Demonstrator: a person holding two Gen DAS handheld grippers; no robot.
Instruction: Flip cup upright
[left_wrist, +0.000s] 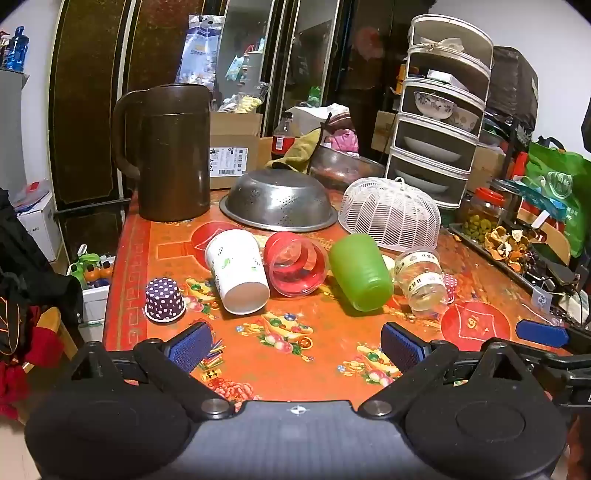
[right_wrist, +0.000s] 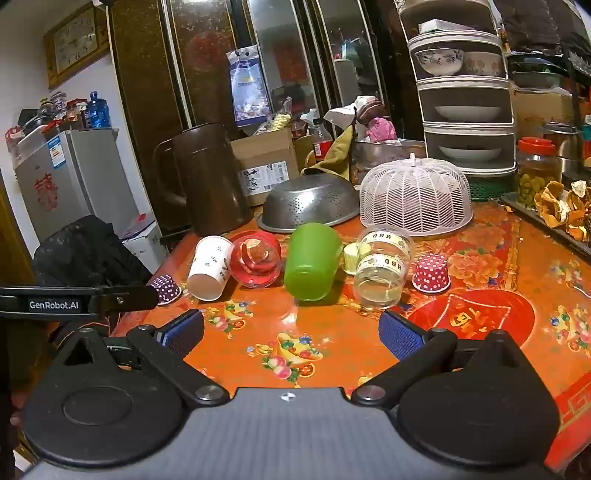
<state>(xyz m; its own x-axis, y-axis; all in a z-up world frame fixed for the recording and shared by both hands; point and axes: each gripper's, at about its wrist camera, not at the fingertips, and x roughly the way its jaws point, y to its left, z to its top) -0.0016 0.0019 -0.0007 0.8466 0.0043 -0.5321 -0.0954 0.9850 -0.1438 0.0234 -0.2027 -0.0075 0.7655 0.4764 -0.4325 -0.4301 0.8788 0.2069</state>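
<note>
Several cups lie on the orange table (left_wrist: 314, 332). A white paper cup (left_wrist: 236, 273) (right_wrist: 208, 267), a red see-through cup (left_wrist: 295, 264) (right_wrist: 256, 262), a green plastic cup (left_wrist: 360, 273) (right_wrist: 310, 262) and a clear cup with a yellow band (left_wrist: 423, 280) (right_wrist: 382, 271) lie on their sides. A purple dotted cup (left_wrist: 164, 299) (right_wrist: 166, 288) and a red dotted cup (right_wrist: 431, 273) stand upside down. My left gripper (left_wrist: 295, 347) is open and empty, in front of the row. My right gripper (right_wrist: 291, 332) is open and empty, in front of the green cup.
Behind the cups stand a brown jug (left_wrist: 173, 151), an upturned steel colander (left_wrist: 279, 201) and a white mesh food cover (left_wrist: 389, 212). A tiered dish rack (left_wrist: 439, 110) and a pickle jar (right_wrist: 535, 170) stand at the right. The table's left edge (left_wrist: 110, 295) drops off.
</note>
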